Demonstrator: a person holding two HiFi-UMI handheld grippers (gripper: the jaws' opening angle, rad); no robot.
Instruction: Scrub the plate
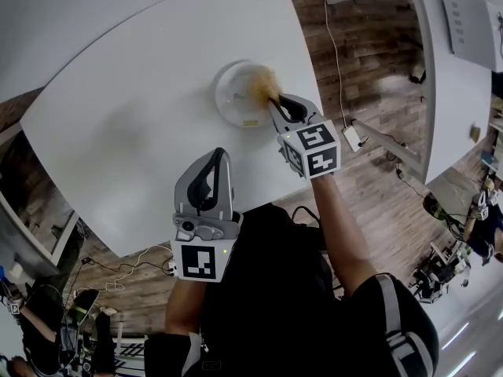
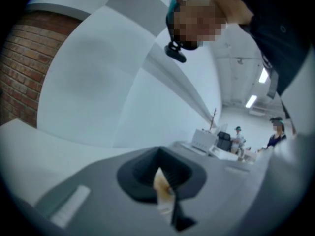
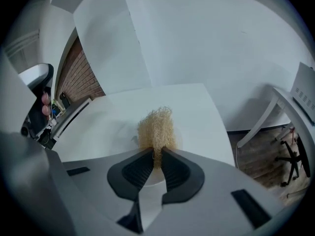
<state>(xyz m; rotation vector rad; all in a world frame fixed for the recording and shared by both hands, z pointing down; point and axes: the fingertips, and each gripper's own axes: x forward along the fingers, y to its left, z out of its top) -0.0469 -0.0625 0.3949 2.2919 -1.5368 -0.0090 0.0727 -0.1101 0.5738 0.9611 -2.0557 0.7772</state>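
A round white plate (image 1: 228, 110) lies on the white table (image 1: 118, 132) near its right edge. My right gripper (image 1: 275, 100) is over the plate's right side, shut on a tan fibrous scrubber (image 1: 263, 83) that rests on the plate. In the right gripper view the scrubber (image 3: 156, 128) sticks out from between the black pads (image 3: 179, 168), with the plate (image 3: 180, 139) faint beneath it. My left gripper (image 1: 218, 157) hovers at the table's near edge, away from the plate, and points upward. In its own view the left gripper (image 2: 160, 175) is shut, facing a wall and ceiling.
Wooden floor lies right of the table, with cables and a power strip (image 1: 351, 136). Another white desk (image 1: 456, 93) stands at the far right. The person's torso (image 1: 275, 289) fills the lower middle of the head view. People stand far off (image 2: 238, 136).
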